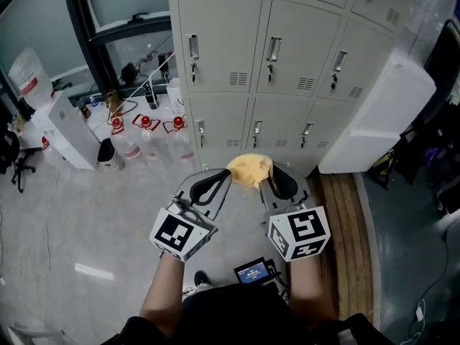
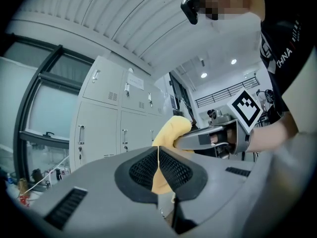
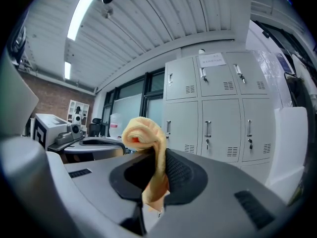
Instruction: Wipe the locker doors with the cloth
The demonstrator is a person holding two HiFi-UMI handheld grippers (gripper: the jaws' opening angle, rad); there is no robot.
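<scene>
The yellow cloth is hanging bunched in the air, apart from the grey locker doors in front of me. My right gripper is pinching it between its fingers, and my left gripper is pressing its fingers together on a thin edge of it.

Yellow cloth. Pale grey lockers. The left gripper and right gripper are grey with black meshed pads; their cubes carry black-and-white square markers. Red bottle caps. Speckled grey floor.
</scene>
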